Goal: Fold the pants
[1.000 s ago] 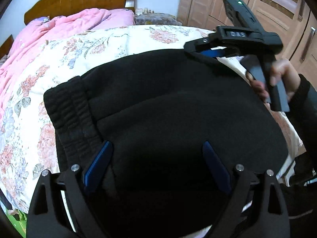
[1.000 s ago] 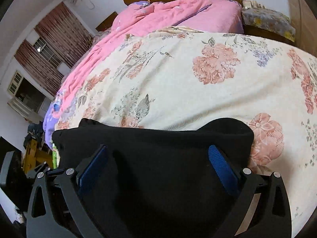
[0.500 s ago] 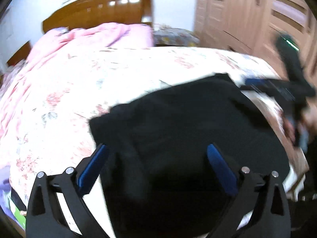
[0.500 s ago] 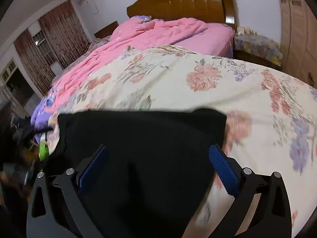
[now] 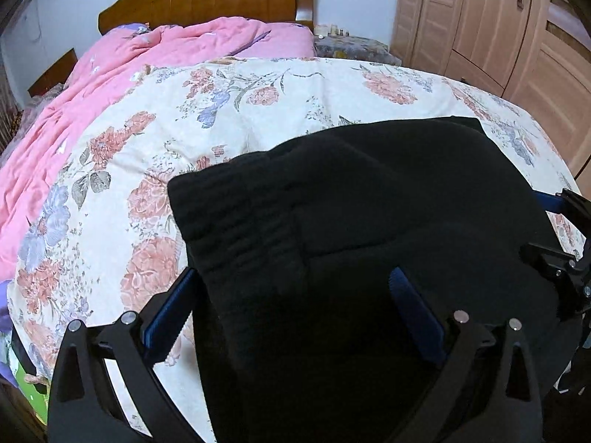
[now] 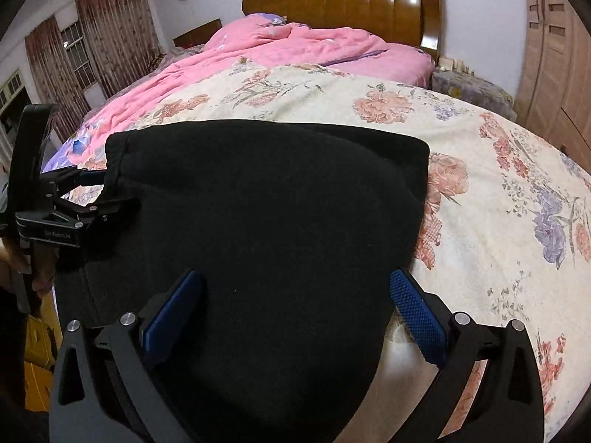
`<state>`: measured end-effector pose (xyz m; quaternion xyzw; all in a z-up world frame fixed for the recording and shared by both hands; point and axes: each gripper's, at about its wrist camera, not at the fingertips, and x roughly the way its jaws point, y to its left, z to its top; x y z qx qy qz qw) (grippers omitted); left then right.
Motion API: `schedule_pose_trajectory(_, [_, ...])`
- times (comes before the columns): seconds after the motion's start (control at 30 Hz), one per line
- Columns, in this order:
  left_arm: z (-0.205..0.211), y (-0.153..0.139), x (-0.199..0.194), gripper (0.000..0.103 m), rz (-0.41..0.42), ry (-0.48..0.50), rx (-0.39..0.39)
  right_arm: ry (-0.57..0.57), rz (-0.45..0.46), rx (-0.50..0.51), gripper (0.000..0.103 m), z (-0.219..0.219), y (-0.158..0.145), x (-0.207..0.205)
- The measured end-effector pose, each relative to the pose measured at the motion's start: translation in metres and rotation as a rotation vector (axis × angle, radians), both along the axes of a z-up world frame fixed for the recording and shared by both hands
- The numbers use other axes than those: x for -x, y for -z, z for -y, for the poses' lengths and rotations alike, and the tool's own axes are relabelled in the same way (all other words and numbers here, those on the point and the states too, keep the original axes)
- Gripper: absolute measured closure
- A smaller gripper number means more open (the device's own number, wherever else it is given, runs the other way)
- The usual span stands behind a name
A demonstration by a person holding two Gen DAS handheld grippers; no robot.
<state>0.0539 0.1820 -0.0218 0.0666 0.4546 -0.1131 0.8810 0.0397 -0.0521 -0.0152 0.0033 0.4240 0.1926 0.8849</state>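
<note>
Black pants (image 5: 354, 221) lie folded into a thick rectangle on the floral bedspread (image 5: 221, 103), ribbed waistband to the left. They also show in the right wrist view (image 6: 266, 214). My left gripper (image 5: 295, 313) is open, its blue pads (image 5: 170, 313) straddling the near left edge of the pants. My right gripper (image 6: 295, 317) is open over the near right part of the pants. The left gripper shows in the right wrist view (image 6: 92, 192) at the waistband corner, and the right gripper's tip (image 5: 561, 229) shows at the right edge of the left wrist view.
A pink quilt (image 5: 129, 62) covers the far left of the bed below a wooden headboard (image 5: 207, 0). Wooden wardrobe doors (image 5: 498, 26) stand on the right. A bedside table (image 6: 469, 88) sits by the headboard. Curtained windows (image 6: 81, 48) are at left.
Both grippers have drawn back toward the near edge of the bed. The right gripper has come down from the far corner of the pants. The pants lie still, folded.
</note>
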Motion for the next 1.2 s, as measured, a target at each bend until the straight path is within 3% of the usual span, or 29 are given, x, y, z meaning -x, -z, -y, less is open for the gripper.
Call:
schedule_pose_trajectory(0.57, [-0.007,0.008,-0.009,0.001,0.003,-0.017,0.048,0.034,-0.01,-0.076,0.004,0.011,0.012,0.005])
schedule_pose_trajectory(0.73, [-0.01,0.011,-0.011,0.001,-0.008,-0.023,0.073,0.044,-0.056,-0.1,0.004,0.016,0.012,0.004])
schedule_pose_trajectory(0.8, [-0.009,0.01,-0.01,0.001,-0.012,-0.034,0.06,0.072,-0.062,-0.054,0.004,0.013,0.003,0.007])
schedule_pose_trajectory(0.83, [-0.006,0.008,-0.009,0.001,-0.013,-0.047,0.043,0.072,-0.018,0.008,0.004,0.006,-0.009,0.014])
schedule_pose_trajectory(0.9, [0.0,0.005,-0.003,0.001,-0.005,-0.067,0.005,0.022,0.028,0.033,0.004,-0.001,-0.021,0.025])
schedule_pose_trajectory(1.0, [0.006,0.001,0.008,0.001,0.026,-0.09,-0.038,-0.074,0.015,-0.01,0.004,-0.016,-0.023,0.043])
schedule_pose_trajectory(1.07, [0.006,0.0,0.014,0.001,0.036,-0.104,-0.033,-0.108,0.036,0.026,0.004,-0.024,-0.014,0.053])
schedule_pose_trajectory(1.13, [0.003,0.004,0.018,0.001,0.04,-0.113,-0.023,-0.098,0.013,-0.05,0.004,-0.013,-0.008,0.051])
schedule_pose_trajectory(1.2, [-0.003,0.005,0.02,0.001,0.027,-0.125,0.014,-0.098,-0.007,-0.06,0.004,-0.008,-0.01,0.049])
